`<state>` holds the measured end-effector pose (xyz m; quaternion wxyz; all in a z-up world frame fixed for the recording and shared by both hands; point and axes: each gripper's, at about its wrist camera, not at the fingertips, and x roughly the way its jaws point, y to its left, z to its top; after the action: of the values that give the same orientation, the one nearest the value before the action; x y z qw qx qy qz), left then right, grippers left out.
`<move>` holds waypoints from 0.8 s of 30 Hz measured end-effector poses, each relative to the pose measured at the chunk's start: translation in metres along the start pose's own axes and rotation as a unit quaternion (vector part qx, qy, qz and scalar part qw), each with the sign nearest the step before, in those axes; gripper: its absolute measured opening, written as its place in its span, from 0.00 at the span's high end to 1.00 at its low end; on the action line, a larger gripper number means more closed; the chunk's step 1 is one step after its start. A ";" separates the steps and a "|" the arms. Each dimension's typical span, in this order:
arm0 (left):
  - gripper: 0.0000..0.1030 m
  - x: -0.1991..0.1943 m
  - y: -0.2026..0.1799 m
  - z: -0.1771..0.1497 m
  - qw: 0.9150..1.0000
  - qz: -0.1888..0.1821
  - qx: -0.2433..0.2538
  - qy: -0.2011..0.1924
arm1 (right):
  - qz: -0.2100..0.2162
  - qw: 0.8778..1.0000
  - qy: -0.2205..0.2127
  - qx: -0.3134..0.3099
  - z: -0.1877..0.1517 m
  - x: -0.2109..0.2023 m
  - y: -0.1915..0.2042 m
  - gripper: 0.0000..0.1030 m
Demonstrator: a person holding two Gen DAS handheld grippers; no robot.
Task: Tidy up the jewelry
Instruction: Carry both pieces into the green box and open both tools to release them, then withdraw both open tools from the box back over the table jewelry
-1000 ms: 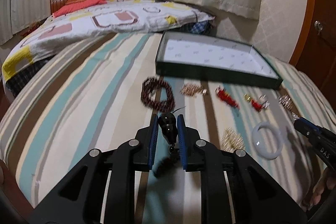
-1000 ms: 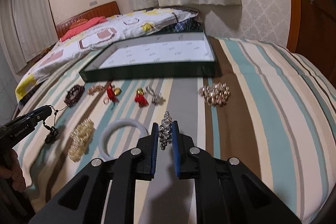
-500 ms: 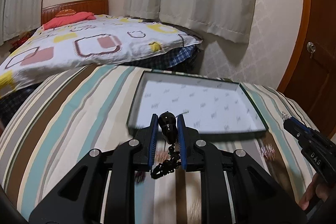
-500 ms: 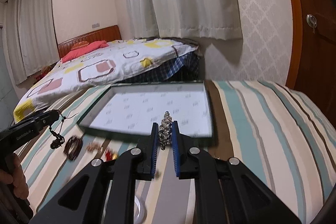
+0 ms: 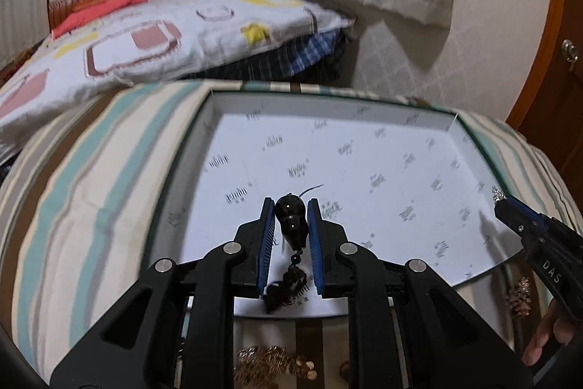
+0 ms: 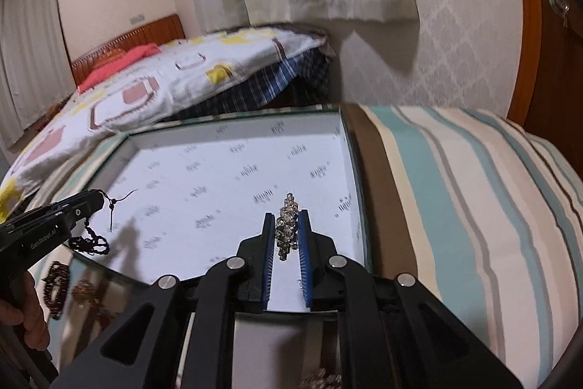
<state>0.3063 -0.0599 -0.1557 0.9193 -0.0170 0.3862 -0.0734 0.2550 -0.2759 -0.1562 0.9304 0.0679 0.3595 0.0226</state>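
The striped bed (image 5: 91, 206) carries the shallow tray (image 5: 470, 148), our landmark. Both claws hang over its white floor. The left claw (image 5: 290, 221) is clenched on the black gourd pendant (image 5: 290, 217), cord dangling near the tray's front edge; the right claw (image 6: 286, 232) is clamped on the silver crystal bracelet (image 6: 286, 225) toward the tray's right wall. Best to lower both gently, well apart, before releasing.

**Soft indoor light, blurred edges**

The room was evenly lit from above — no harsh glare. Both grippers cast dark shadows on the white tray lining (image 5: 364, 170). The striped bedspread (image 5: 91, 188) and printed marks smeared with motion blur, and fisheye bending curved the edges — corners went black.
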 end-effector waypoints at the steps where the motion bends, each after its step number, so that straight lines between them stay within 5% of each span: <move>1: 0.82 0.005 -0.002 -0.001 1.000 -0.002 0.003 0.007 | 0.001 1.000 0.006 0.003 0.001 0.002 0.000 0.87; 10: 0.82 0.030 -0.011 -0.006 0.998 -0.006 0.017 0.056 | -0.007 0.999 0.043 -0.002 0.001 0.015 0.001 0.87; 15: 0.60 0.030 -0.012 -0.007 0.998 -0.014 0.018 0.054 | -0.001 0.999 0.042 -0.002 0.000 0.013 0.000 0.65; 24: 0.46 0.009 -0.011 -0.004 0.999 -0.020 0.002 0.030 | 0.006 1.000 0.011 0.000 0.003 -0.009 0.006 0.54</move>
<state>0.3088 -0.0722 -0.1639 0.9059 -0.0200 0.4128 -0.0927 0.2505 -0.2713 -0.1475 0.9263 0.0694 0.3692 0.0286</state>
